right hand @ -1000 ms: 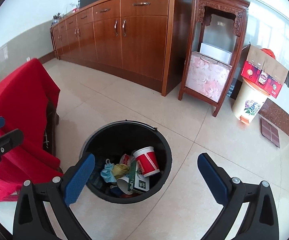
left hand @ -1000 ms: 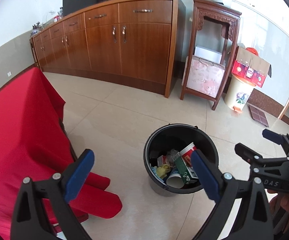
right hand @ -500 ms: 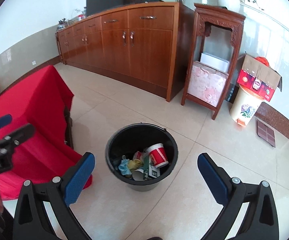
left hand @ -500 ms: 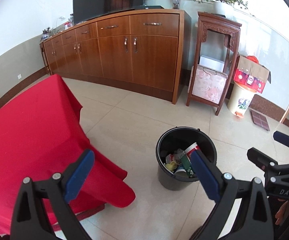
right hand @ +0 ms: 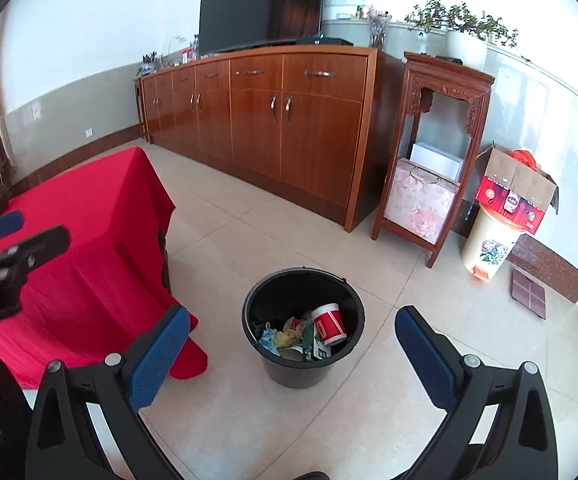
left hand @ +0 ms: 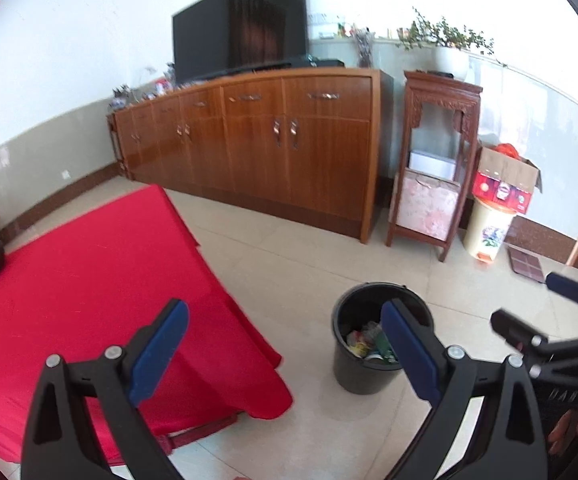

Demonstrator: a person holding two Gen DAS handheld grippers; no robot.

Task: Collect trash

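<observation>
We held the left gripper (left hand: 285,356) and right gripper (right hand: 293,358) with jaws apart and empty above the round black plastic bucket (right hand: 303,368). Its trash, a red-and-white paper cup (right hand: 329,324) and crumpled wrappers (right hand: 279,338), looked light and crushable; we judged the cup's rim the best hold.

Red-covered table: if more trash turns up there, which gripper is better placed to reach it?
Left, probably. The left gripper is open and hangs over the red-covered table; the right gripper, also open, faces the black bucket on the floor. No trash shows on the cloth.
</observation>
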